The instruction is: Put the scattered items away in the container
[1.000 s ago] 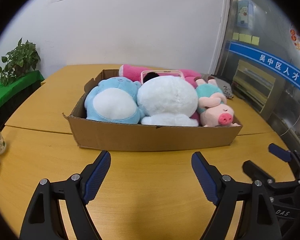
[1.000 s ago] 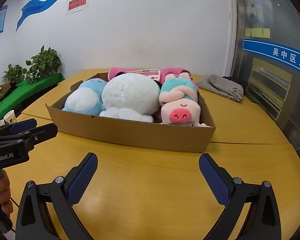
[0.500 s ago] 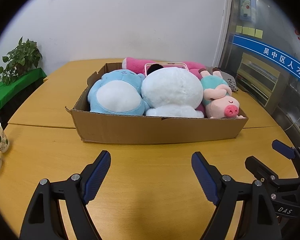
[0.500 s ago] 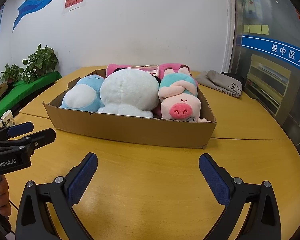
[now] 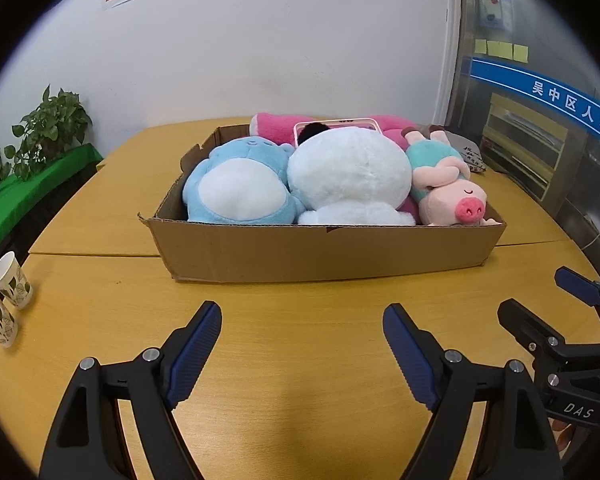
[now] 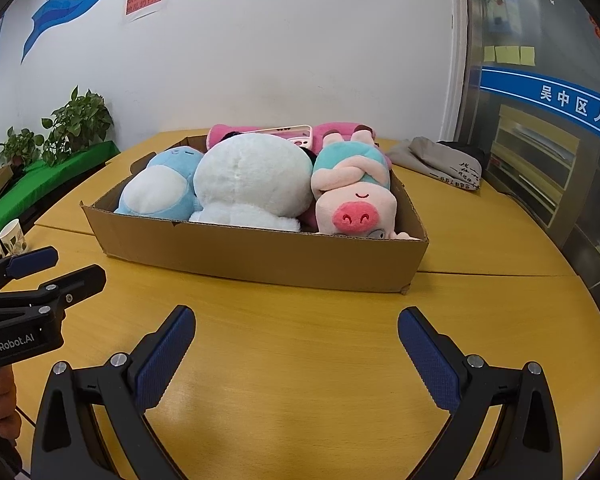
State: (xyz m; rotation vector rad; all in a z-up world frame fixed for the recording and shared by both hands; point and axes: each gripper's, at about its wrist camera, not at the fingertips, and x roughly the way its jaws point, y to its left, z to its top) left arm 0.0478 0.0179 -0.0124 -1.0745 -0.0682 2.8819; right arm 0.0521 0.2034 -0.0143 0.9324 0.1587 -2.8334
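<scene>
A cardboard box [image 5: 324,254] [image 6: 260,258] stands on the yellow table. It holds a blue plush [image 5: 236,184] [image 6: 160,190], a white plush [image 5: 350,176] [image 6: 252,184], a pink pig plush [image 5: 448,192] [image 6: 352,196] and a pink plush [image 5: 276,124] [image 6: 220,134] at the back. My left gripper [image 5: 302,350] is open and empty, over the table in front of the box. My right gripper [image 6: 296,354] is open and empty, beside it; it also shows at the right edge of the left wrist view [image 5: 548,308].
Two paper cups [image 5: 4,300] stand at the table's left edge. A grey folded cloth [image 6: 440,162] lies on the table behind the box to the right. Potted plants [image 6: 76,124] stand on a green ledge at the left. A glass wall is at the right.
Both grippers have tilted or drawn back slightly, so the box sits a little higher and more centred in view. The jaws stay open. The plush toys have not moved.
</scene>
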